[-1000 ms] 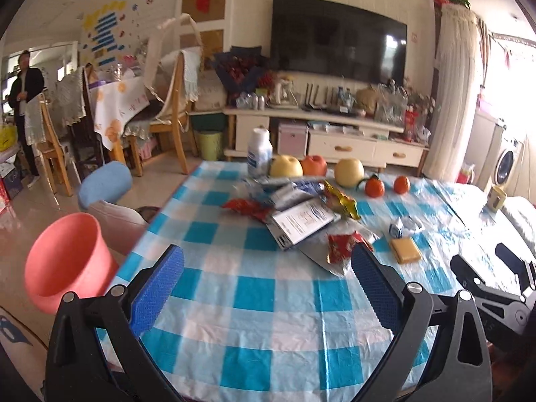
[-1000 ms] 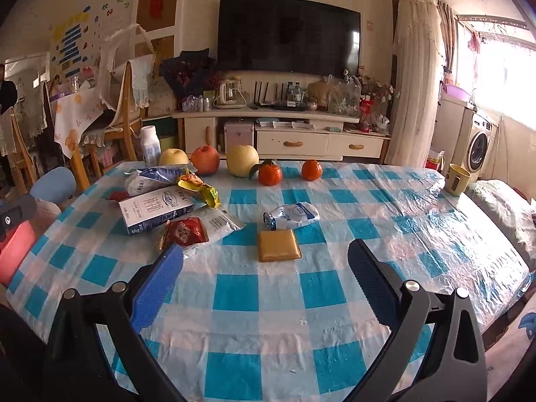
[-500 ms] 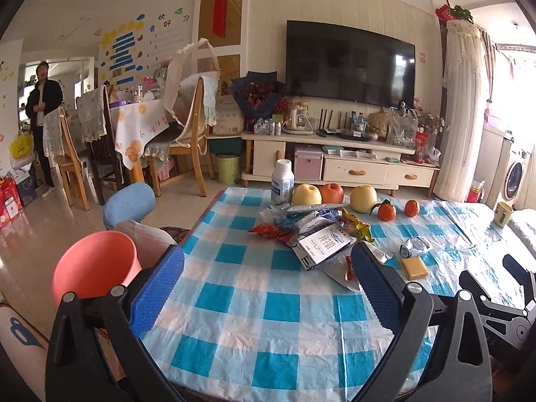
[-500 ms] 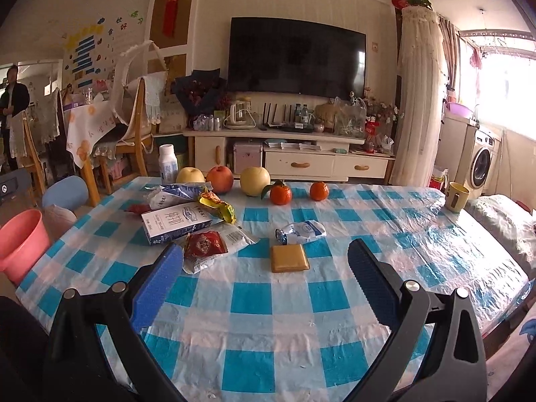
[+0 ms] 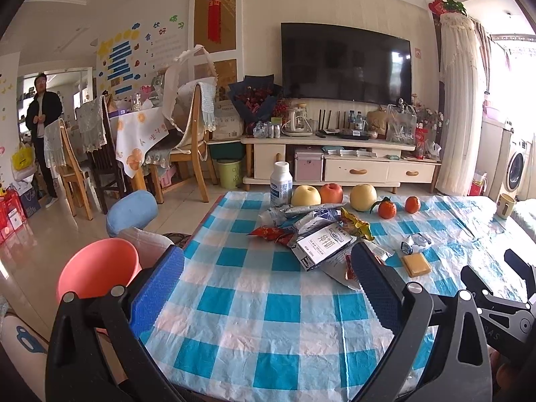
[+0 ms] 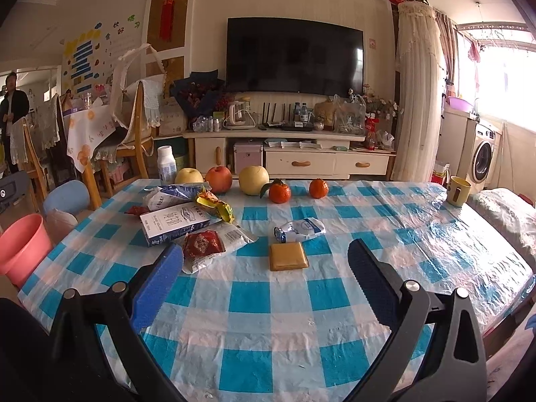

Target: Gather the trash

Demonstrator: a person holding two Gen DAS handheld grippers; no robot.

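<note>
Item: trash on the checked tablecloth (image 6: 251, 305), entered as seen from both wrist views.

Left gripper (image 5: 268, 268): jaws are being held wide apart, nothing between the pads. Right gripper (image 6: 264, 261): jaws likewise being held wide apart and empty.

Trash heap: the milk carton (image 6: 174, 222), the red snack packet (image 6: 202, 244), the yellow wrapper (image 6: 216, 206) and the white-blue pouch (image 6: 167, 196) are being shown piled together, touching. From the right gripper the heap is lying at about 11 o'clock; from the left gripper, at about 1 o'clock, the carton (image 5: 323, 246) just beyond its right pad.

Carton long axis: running from 8 to 2 o'clock in the right view, so a grip across the short side is judged possible.

Loose pieces: the gold square packet (image 6: 288, 256) is lying at 12 o'clock between the right gripper's pads in view, with the crumpled white wrapper (image 6: 301, 227) just behind it. The right gripper is judged nearer to both.

Receptacle: the pink bin (image 5: 97, 268) is standing off the table at 9 o'clock from the left gripper, which is judged better placed for the drop.
</note>
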